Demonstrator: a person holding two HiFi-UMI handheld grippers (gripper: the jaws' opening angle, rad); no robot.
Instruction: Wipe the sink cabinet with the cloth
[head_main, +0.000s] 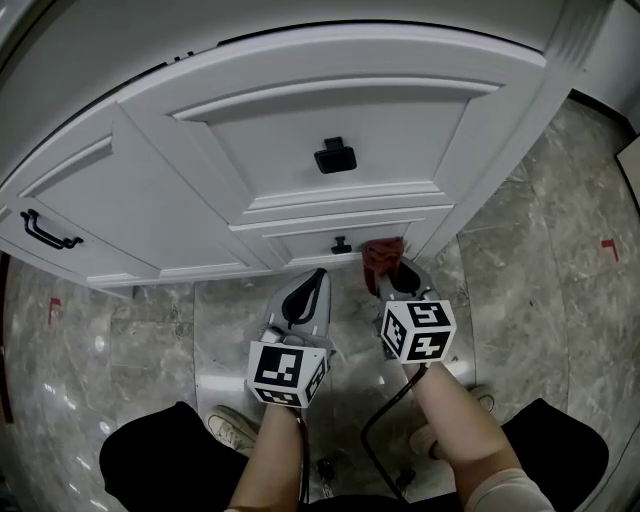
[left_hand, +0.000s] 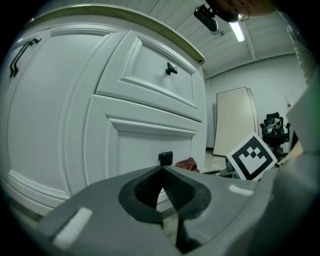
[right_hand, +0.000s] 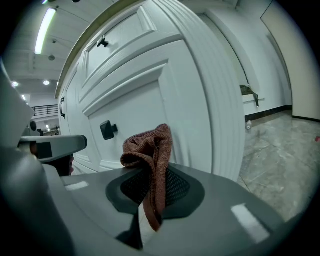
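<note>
The white sink cabinet (head_main: 330, 110) curves across the top of the head view, with a black knob (head_main: 336, 157) on its upper panel and a small knob (head_main: 341, 244) on the lower drawer. My right gripper (head_main: 392, 268) is shut on a reddish-brown cloth (head_main: 382, 255), bunched at the jaw tips close to the lower drawer's right end. In the right gripper view the cloth (right_hand: 150, 155) hangs between the jaws before the cabinet (right_hand: 180, 95). My left gripper (head_main: 312, 283) is shut with nothing in it, low before the drawer (left_hand: 150, 145). Its view also shows the cloth (left_hand: 187, 164).
A left cabinet door carries a black bar handle (head_main: 47, 232). Grey marble floor (head_main: 560, 250) spreads around, with small red marks (head_main: 609, 246). The person's shoes (head_main: 235, 428) and a black cable (head_main: 385, 445) lie below the grippers. A white board (left_hand: 232, 120) leans on the far wall.
</note>
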